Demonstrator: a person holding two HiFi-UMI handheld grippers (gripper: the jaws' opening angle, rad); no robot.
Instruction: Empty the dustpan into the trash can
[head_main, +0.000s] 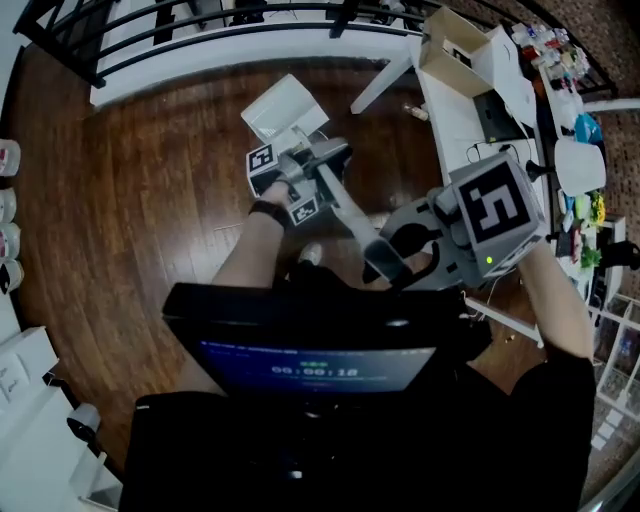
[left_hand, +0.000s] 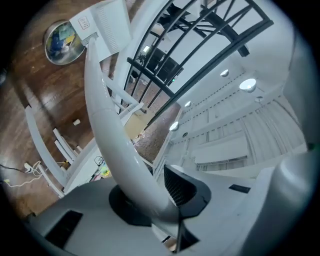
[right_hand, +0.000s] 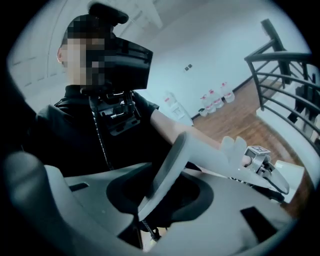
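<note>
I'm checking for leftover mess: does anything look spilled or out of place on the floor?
A small pale scrap lies loose on the brown wooden floor, near the white table legs, outside the round metal trash can.

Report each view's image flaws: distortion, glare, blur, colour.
Head view: the fisheye lens bows the black railing into a curve, and the edges fall dark. Left gripper view: the ceiling lamps blow out to white, and the dustpan handle goes soft at the bottom of the picture. Right gripper view: dark vignette in the corners, a bluish cast, and a mosaic patch over the person's face.
</note>
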